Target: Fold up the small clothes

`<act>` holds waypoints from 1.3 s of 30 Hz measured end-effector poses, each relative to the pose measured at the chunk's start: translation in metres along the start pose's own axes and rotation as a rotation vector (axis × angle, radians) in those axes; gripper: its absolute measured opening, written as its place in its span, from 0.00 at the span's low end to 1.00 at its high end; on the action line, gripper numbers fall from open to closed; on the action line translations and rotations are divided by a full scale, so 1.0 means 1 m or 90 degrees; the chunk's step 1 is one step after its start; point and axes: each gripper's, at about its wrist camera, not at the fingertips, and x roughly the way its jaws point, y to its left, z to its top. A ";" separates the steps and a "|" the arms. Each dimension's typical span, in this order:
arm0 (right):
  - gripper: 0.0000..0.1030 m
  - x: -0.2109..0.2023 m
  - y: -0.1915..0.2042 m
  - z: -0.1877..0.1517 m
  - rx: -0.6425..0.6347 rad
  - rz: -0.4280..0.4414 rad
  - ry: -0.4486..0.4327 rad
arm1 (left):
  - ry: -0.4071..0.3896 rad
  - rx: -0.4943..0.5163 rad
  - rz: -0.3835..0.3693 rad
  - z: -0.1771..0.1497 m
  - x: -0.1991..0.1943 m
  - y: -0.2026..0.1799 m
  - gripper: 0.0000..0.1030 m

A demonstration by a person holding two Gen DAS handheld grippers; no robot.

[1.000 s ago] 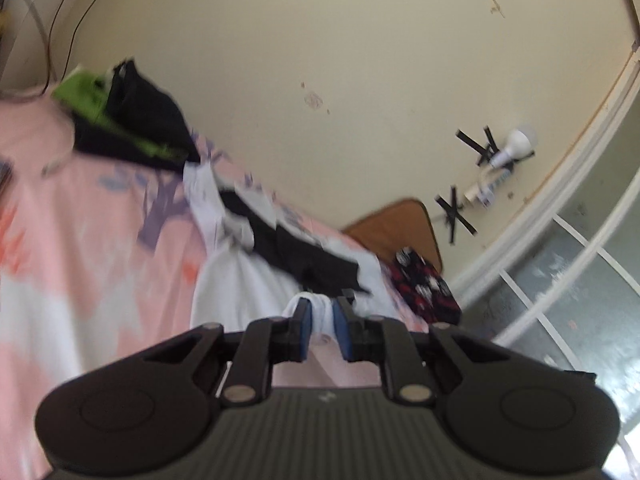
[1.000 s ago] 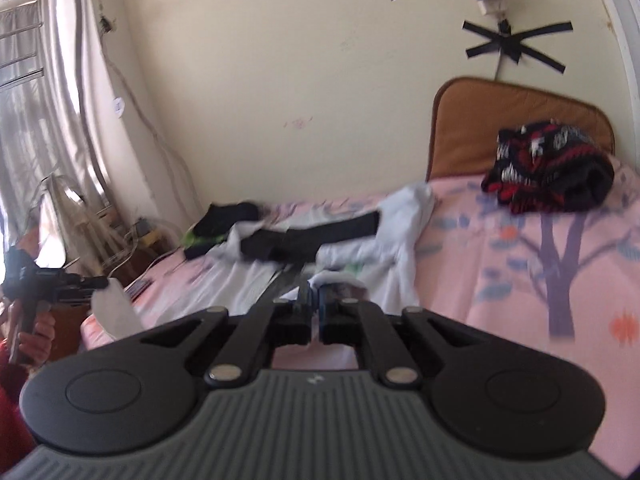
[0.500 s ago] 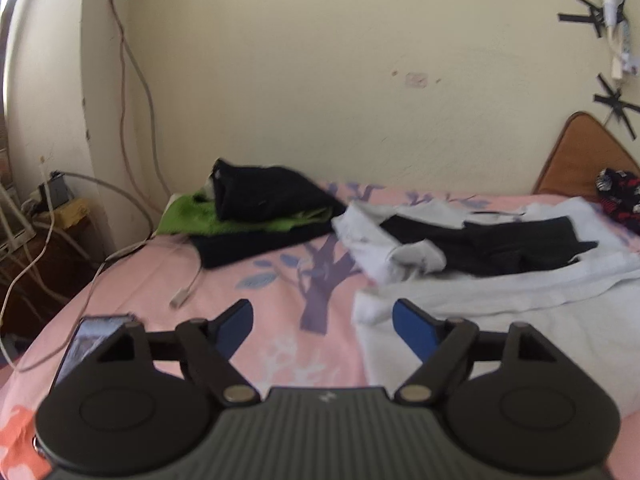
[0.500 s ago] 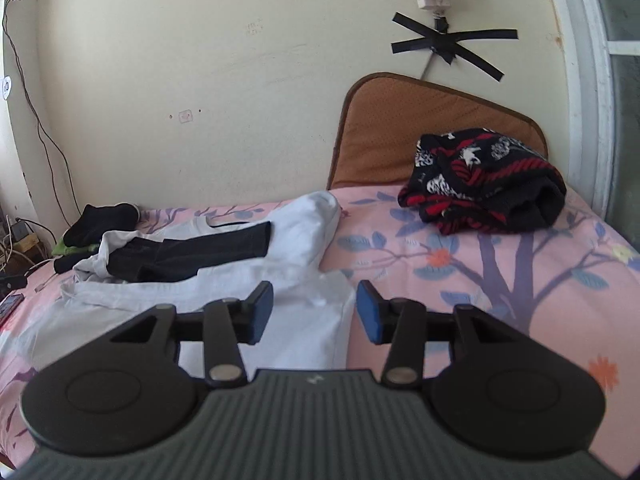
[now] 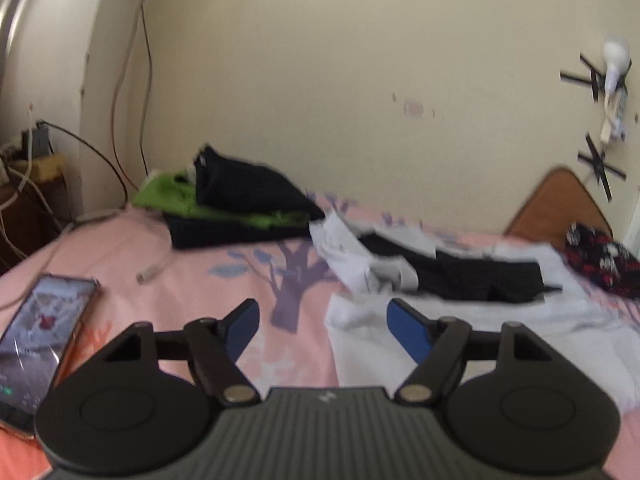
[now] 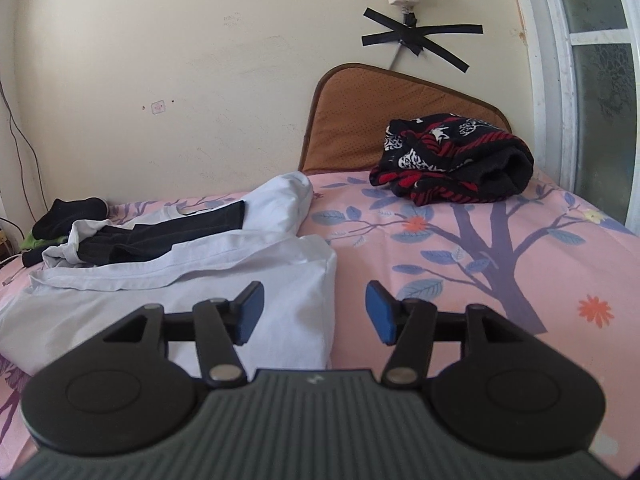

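Hovering over the white garment (image 6: pixel 168 304), I see my right gripper (image 6: pixel 315 312) opening, empty; the left gripper (image 5: pixel 323 330), closing and empty, flanks its near-left corner.

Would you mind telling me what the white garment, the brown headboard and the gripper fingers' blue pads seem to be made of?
White garment: thin woven cloth, probably cotton, matte; it creases softly and shows stitched seams.
Brown headboard: padded, leather-like covering, hard to confirm; fine dot perforations and a piped edge show.
Blue pads: likely rubber or soft plastic, smooth and matte, on black plastic fingers.
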 end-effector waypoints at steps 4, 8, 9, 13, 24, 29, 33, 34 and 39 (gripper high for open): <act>0.61 -0.002 0.000 0.003 -0.008 -0.011 -0.010 | 0.078 0.070 -0.014 -0.002 0.005 -0.011 0.10; 0.61 -0.001 0.001 0.008 -0.014 -0.013 -0.021 | 0.094 0.073 -0.031 0.005 0.015 -0.008 0.05; 0.61 0.000 0.001 0.010 -0.019 -0.011 -0.020 | 0.095 0.077 -0.035 0.007 0.019 -0.007 0.05; 0.61 0.007 0.004 0.020 -0.054 -0.003 -0.014 | 0.101 0.085 -0.070 0.015 0.040 -0.005 0.11; 0.61 0.064 -0.004 0.032 -0.089 0.056 0.088 | 0.147 0.092 -0.177 0.021 0.084 -0.012 0.02; 0.06 0.084 0.002 0.033 -0.091 0.086 0.116 | 0.105 0.095 -0.158 0.035 0.080 -0.016 0.02; 0.05 0.087 0.009 0.040 -0.112 0.031 0.100 | 0.119 0.083 -0.115 0.048 0.098 -0.012 0.02; 0.05 0.093 0.009 0.039 -0.117 0.013 0.118 | 0.138 0.091 -0.104 0.045 0.105 -0.012 0.02; 0.27 0.082 -0.005 0.060 -0.133 0.048 0.159 | 0.112 0.105 -0.098 0.068 0.089 -0.004 0.03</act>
